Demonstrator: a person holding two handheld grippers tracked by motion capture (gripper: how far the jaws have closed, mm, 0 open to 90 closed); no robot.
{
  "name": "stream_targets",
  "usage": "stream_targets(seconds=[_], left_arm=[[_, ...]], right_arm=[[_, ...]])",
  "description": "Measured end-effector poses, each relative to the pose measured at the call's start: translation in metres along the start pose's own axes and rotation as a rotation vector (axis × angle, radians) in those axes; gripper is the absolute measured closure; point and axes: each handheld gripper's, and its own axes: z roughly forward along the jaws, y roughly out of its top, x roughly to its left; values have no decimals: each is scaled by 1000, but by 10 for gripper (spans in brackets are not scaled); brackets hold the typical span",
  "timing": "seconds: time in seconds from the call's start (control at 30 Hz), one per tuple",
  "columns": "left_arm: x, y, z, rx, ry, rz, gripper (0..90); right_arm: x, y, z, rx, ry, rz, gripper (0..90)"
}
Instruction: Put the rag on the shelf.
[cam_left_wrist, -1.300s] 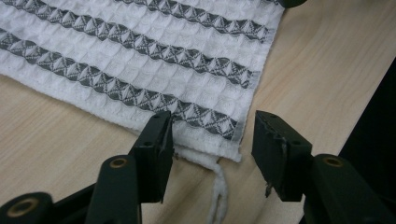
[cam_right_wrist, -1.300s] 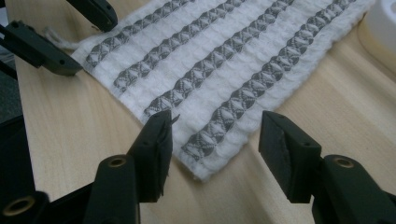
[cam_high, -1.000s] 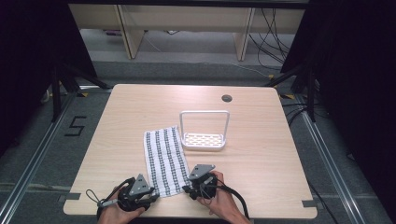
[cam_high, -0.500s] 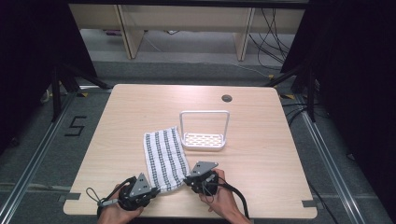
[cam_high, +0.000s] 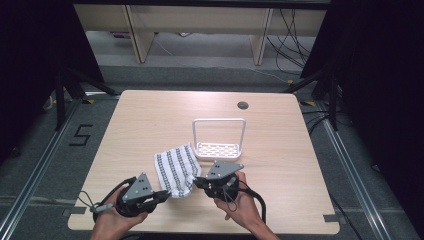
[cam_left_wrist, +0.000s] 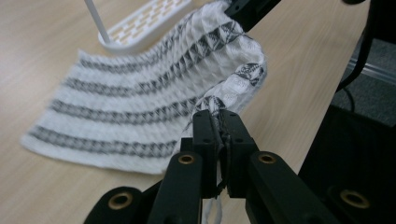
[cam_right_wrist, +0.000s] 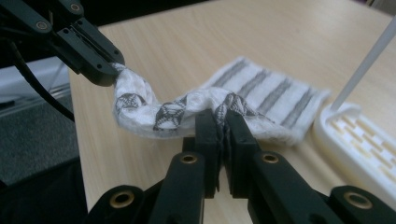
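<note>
High view: a light wooden table (cam_high: 150, 125) is filling the middle of the frame. A white rack (cam_high: 219, 137) with a perforated base and a tall wire loop is sitting just right of centre. A white cloth with dark stripes (cam_high: 173, 166) is lying just left of and below the rack, its upper right corner touching the rack base. At lower left, the left gripper (cam_high: 162, 196) is sitting in the person's hand, reaching toward the cloth's lower edge. At lower centre, the right gripper (cam_high: 198, 182) is meeting the cloth's lower right corner (grey plates on top of both).

Left gripper view: the black jaws are rising from bottom centre and pinching closed on a corner of the cloth (cam_left_wrist: 140, 98), fabric squeezed between them. The cloth is spreading away to the left over the table, its near edge lifted and bunched. The rack (cam_left_wrist: 140, 23) is showing at the top, slightly left. The right gripper (cam_left_wrist: 247, 11) is biting the cloth at top centre.

Right gripper view: the jaws are clamping tight on the cloth's (cam_right_wrist: 261, 100) edge at centre frame. The lifted edge is sagging leftward to the left gripper (cam_right_wrist: 100, 65) at upper left, which is gripping the other corner. The rack (cam_right_wrist: 359, 140) is sitting at the right edge.
</note>
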Motion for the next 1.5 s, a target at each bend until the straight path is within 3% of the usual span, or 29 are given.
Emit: stream_targets(seconds=[0.1,0.13,0.23,0.33,0.5,0.57,0.7,0.73,0.77,0.8,0.83,0.97,1.03,1.07,1.1,1.23,1.37,1.47,1.5], left_arm=[[4,18,-13,-34,-30,-24,860],[5,23,-17,-49,-34,-37,860],[8,39,-30,-74,-47,-38,860],[9,56,-43,-97,-70,-27,860],[7,84,-60,-125,-81,12,860],[7,92,-62,-134,-77,19,860],[8,111,-56,-147,-93,29,860],[8,116,-52,-145,-95,37,860],[8,120,-50,-144,-100,38,860],[10,125,-46,-147,-107,48,860],[11,129,-43,-149,-111,48,860],[16,144,-31,-156,-110,33,860],[20,150,-28,-163,-106,28,860],[23,152,-27,-161,-100,30,860],[25,154,-25,-169,-92,23,860],[35,162,-21,-175,-79,17,860],[41,168,-16,-187,-66,1,860],[47,173,-14,-193,-62,-13,860],[49,175,-12,-202,-64,-18,860]], right_arm=[[1,18,-13,-32,0,1,864],[1,24,-17,-34,20,-4,864],[1,39,-33,-74,17,-13,864],[2,54,-49,-104,15,-26,864],[7,73,-73,-142,34,-4,865],[6,79,-83,-153,22,-32,865],[3,84,-99,-165,2,-9,865],[-1,84,-102,-180,-11,-38,864],[-3,84,-105,-187,-18,-33,865],[-3,84,-108,-178,-10,2,865],[-8,84,-111,-196,-29,-28,865],[-18,83,-119,-197,-68,22,865],[-24,84,-122,-201,-84,18,864],[-26,83,-123,-201,-89,42,865],[-30,84,-122,-213,-76,38,864],[-41,86,-124,-211,-118,47,865],[-48,88,-124,-213,-124,83,864],[-56,90,-122,-234,-128,68,864],[-57,91,-122,-229,-126,84,865]])
